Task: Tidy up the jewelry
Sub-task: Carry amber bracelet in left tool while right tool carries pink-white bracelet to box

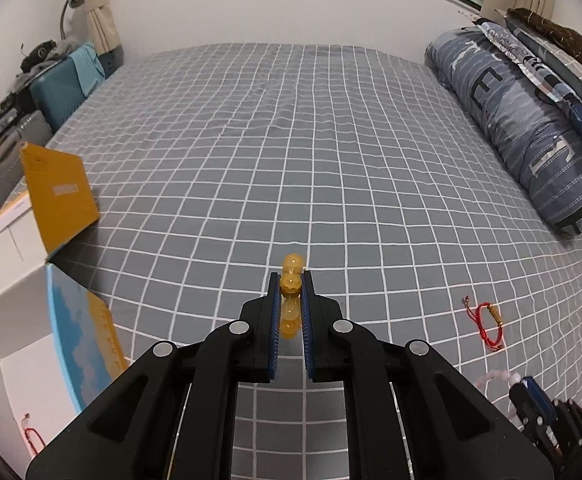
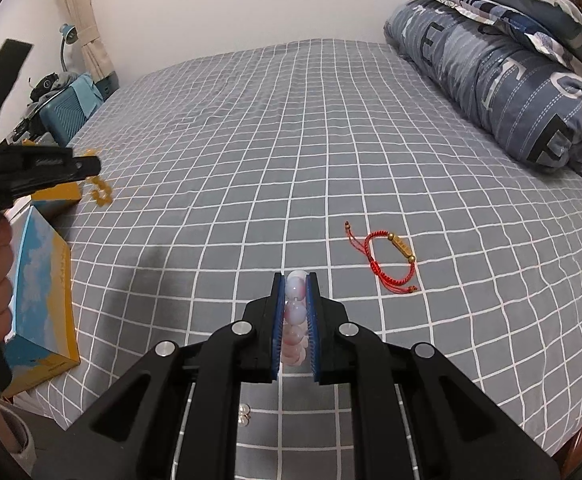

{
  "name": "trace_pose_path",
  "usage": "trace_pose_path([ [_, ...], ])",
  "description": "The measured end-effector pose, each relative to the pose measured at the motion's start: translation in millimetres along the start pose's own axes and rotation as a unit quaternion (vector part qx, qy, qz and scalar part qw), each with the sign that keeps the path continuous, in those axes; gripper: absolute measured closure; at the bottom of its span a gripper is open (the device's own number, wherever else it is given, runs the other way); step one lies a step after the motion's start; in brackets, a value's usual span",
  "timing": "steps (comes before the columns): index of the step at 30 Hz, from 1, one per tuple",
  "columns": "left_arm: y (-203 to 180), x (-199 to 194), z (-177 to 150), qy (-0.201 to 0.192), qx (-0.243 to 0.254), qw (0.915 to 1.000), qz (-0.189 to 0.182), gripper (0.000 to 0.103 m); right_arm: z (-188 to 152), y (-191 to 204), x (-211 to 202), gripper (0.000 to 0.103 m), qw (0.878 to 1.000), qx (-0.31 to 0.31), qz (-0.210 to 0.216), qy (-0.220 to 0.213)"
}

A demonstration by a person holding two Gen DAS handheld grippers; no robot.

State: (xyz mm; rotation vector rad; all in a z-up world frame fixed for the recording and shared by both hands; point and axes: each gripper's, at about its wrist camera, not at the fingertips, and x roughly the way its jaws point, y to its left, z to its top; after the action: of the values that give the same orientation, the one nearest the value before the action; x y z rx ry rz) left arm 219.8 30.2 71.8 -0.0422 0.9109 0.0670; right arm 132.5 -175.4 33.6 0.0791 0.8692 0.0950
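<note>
Left gripper (image 1: 291,286) is clamped on a yellow bead bracelet (image 1: 292,276), beads pinched between the blue pads (image 1: 276,320) w/ one bead poking past the tips and the rest hanging down between the fingers, held clear above the bed (image 1: 251,140). Right gripper (image 2: 295,288) is likewise closed on a pale pink bead bracelet (image 2: 295,312), same pinch, also off the sheet. Just ahead and right of the right tips lies a red cord bracelet (image 2: 387,256) flat on the sheet, untouched. Left of the left gripper, near its side, stands an open box w/ blue-and-yellow lid (image 1: 79,332) (prob. the drop spot, a red cord item already shows low in it), and a 2nd yellow box (image 1: 59,196) sits further ahead-left. Risks, as I judge them: round beads can roll out of a flat pinch if grip eases or the tool swings fast; dangling loop could snag the box rim on the way in; both tools heading to the same box could bump. Room: wide bare sheet ahead of both tools, pillows (image 1: 531,120) far right, bed edge close on the left by the boxes.
</note>
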Motion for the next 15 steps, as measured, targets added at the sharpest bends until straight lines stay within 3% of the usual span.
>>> trace_pose_path([
  [15, 30, -29, -7, -0.020, -0.013, 0.9993, 0.027, 0.094, 34, 25, 2, 0.093, 1.000, -0.011, -0.007, -0.022],
])
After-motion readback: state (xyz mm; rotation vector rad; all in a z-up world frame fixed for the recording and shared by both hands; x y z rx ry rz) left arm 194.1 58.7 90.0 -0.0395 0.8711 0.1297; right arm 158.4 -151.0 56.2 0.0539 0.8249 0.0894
